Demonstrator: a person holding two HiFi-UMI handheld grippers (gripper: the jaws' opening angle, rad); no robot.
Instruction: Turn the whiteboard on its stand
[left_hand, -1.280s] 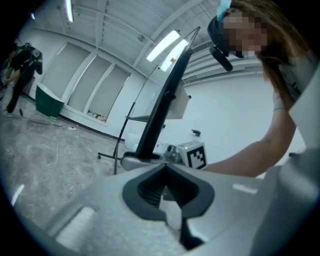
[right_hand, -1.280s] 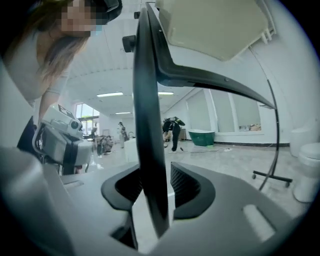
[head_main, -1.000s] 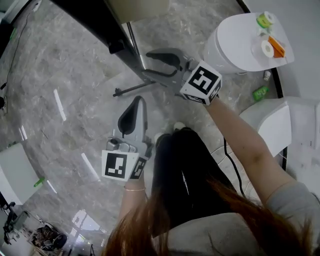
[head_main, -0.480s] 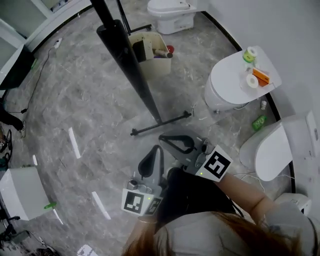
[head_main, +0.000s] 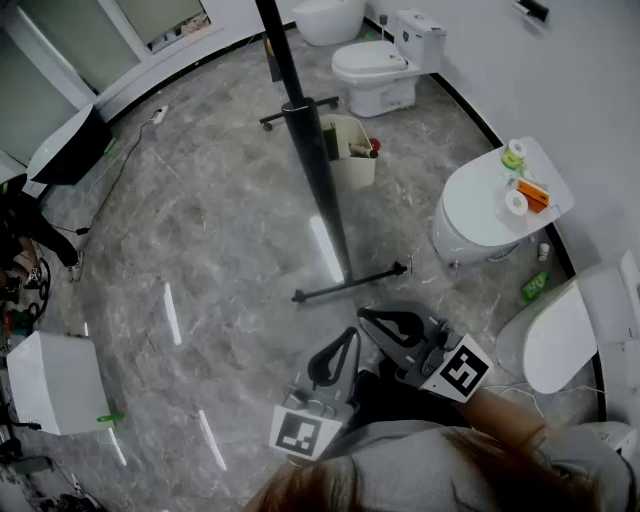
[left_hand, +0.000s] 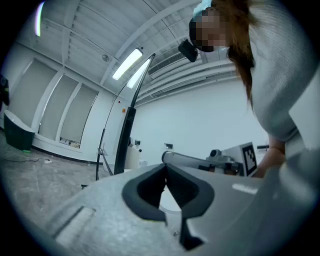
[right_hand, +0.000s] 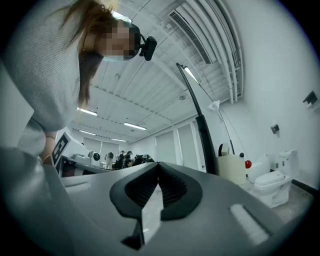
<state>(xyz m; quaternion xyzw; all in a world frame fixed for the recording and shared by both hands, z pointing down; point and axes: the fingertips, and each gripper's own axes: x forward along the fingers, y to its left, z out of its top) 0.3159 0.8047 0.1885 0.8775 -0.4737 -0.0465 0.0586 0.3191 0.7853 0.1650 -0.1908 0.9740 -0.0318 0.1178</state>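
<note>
The whiteboard (head_main: 312, 160) shows edge-on as a dark, tall slab on its wheeled stand, whose near foot bar (head_main: 350, 283) lies on the grey floor. Both grippers hang low in front of the person, well short of the stand and touching nothing. My left gripper (head_main: 352, 333) points at the foot bar with its jaws shut and empty. My right gripper (head_main: 363, 316) is beside it, also shut on nothing. The board appears as a dark post (left_hand: 124, 145) in the left gripper view beyond the left gripper (left_hand: 165, 169), and as a post (right_hand: 204, 145) beyond the right gripper (right_hand: 159, 167).
A beige bin (head_main: 352, 150) with items stands right behind the board. Toilets (head_main: 378, 72) sit at the back. A round white fixture (head_main: 490, 215) with tape rolls is at the right, and a green bottle (head_main: 535, 286) lies on the floor. A white box (head_main: 55, 385) stands at the left.
Both grippers have drawn back from the whiteboard stand toward the person. The right gripper's jaws, apart a second ago, have shut. The head view now takes in more of the room.
</note>
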